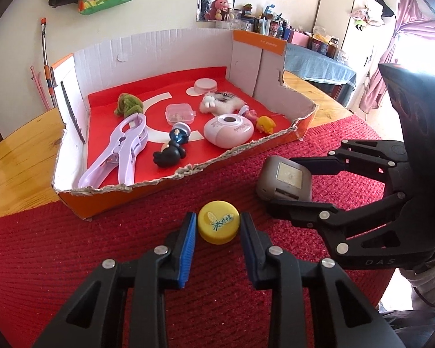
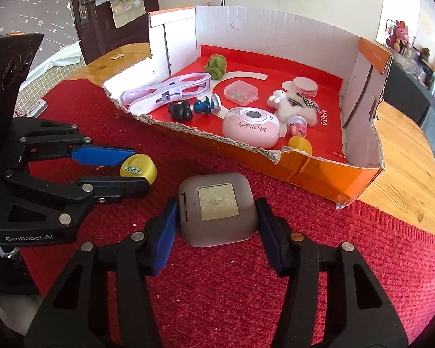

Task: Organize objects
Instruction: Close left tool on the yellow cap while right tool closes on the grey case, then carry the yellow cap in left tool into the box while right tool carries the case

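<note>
claws first: the left claw sits low on the red mat with the yellow bottle cap between its blue pads; the near pad meets the cap's rim, a thin sliver of mat shows at the other side, so the pinch looks nearly made rather than firm, and the cap rests on the mat, not lifted. the right claw straddles the grey square case, both pads lying against its flanks, and the case likewise sits flat on the mat. just beyond them stands the torn cardboard box with its low front wall facing the claws, lined in red. inside it lie a lilac clip, a green plush, a small clear plastic box, a black and blue figurine, a pink oval gadget, a white fluffy toy, a round pale lid, a small yellow toy and a little pink piece beside it. judging by this, most of the sorting is done: the box holds nearly everything, and the cap and the case are the only loose things visible on the mat. what seems left is to finish both grips, carry the two over the ragged front edge and set them down in free spots, perhaps near the front, where red floor shows. beyond the mat the wooden surface carries nothing else that needs moving, as far as either view shows.
</note>
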A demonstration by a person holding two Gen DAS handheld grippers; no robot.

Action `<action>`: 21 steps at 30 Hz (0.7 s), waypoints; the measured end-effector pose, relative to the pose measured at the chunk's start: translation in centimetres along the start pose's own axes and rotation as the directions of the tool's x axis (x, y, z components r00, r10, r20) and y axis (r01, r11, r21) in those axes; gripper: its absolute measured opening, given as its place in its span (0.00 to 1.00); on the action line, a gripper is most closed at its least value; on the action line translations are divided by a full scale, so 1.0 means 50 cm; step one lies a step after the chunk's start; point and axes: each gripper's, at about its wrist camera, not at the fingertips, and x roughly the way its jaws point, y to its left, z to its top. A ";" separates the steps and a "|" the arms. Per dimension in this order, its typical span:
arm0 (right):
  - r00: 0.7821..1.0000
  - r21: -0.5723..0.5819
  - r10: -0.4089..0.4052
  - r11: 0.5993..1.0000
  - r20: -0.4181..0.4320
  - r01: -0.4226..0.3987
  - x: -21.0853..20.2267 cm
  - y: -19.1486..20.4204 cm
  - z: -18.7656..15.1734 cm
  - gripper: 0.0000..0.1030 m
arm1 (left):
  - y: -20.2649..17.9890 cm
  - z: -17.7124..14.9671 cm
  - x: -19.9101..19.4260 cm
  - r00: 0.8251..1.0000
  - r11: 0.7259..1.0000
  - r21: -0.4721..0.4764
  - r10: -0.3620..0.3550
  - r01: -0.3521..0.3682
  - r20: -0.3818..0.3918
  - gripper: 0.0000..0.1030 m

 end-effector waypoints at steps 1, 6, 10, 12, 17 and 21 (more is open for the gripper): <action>1.000 0.000 -0.001 1.000 0.004 0.001 -0.004 0.001 0.000 0.50 | -0.002 0.001 -0.006 1.000 1.000 0.003 -0.001 0.001 0.007 0.31; 0.999 0.008 0.021 1.000 0.033 -0.022 -0.032 0.005 0.003 0.50 | -0.011 0.006 -0.034 0.999 1.000 0.021 -0.005 0.004 0.042 0.31; 0.999 0.001 0.022 1.000 0.029 -0.022 -0.037 0.012 0.003 0.50 | -0.015 0.006 -0.044 0.999 1.000 0.024 -0.015 0.014 0.051 0.31; 0.999 0.003 0.027 1.000 0.028 -0.028 -0.038 0.014 0.002 0.50 | -0.014 0.006 -0.046 0.998 1.000 0.022 -0.017 0.016 0.053 0.31; 0.998 0.005 0.047 0.999 0.036 -0.047 -0.049 0.018 0.006 0.50 | -0.009 0.012 -0.062 0.997 0.999 0.005 -0.044 0.043 0.059 0.31; 0.997 -0.002 0.051 0.999 0.055 -0.051 -0.069 0.021 0.024 0.50 | 0.005 0.044 -0.090 0.995 0.999 -0.007 -0.045 0.046 0.093 0.31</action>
